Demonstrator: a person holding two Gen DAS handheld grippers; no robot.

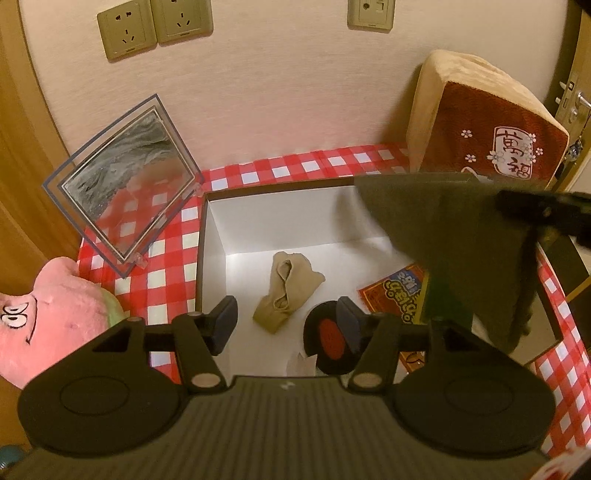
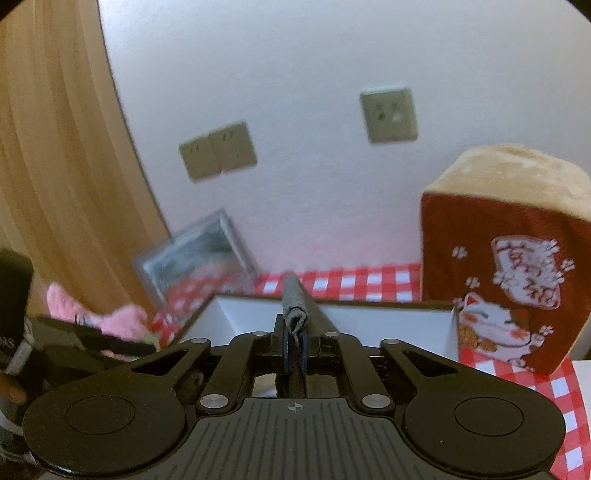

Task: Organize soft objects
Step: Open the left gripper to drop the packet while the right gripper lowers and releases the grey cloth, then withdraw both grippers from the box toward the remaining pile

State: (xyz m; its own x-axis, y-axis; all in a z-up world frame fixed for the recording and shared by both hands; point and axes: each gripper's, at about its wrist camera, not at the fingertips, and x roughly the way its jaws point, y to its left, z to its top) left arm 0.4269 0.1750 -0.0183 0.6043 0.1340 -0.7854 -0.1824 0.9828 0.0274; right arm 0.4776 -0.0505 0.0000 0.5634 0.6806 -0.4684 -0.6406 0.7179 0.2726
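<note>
Two grippers work over an open white box (image 1: 216, 236) that sits on a red-and-white checked cloth (image 1: 162, 284) against a pale wall. The left gripper (image 1: 286, 321) hangs above the box's near edge with its jaws spread wide and nothing between the pads. Below and between its fingers a beige sock (image 1: 286, 291), folded and crumpled, lies on the white floor of the box. Just right of the sock is a black disc with a red centre (image 1: 328, 338), partly hidden behind the right-hand finger, and beyond it a red and orange printed packet (image 1: 397, 291) lies flat near the box's right side.

The right gripper (image 2: 295, 345) has its blue pads drawn close together on a dark grey cloth (image 2: 295, 306), a rolled edge of which sticks out ahead of the fingertips; the view is blurred there, so how firmly the pads press is hard to judge, though the cloth looks pinched. From the left wrist view the same cloth (image 1: 443, 236) hangs as a broad dark sheet over the right part of the box, with the right gripper's arm entering from the right edge.

A clear acrylic frame (image 1: 122, 195) leans tilted left of the box. A pink plush toy (image 1: 55, 314) sits at the left, and a brown and red lucky-cat cushion (image 2: 509, 258) stands upright behind the box at the right. Beige wall sockets (image 1: 155, 27) are mounted above.
</note>
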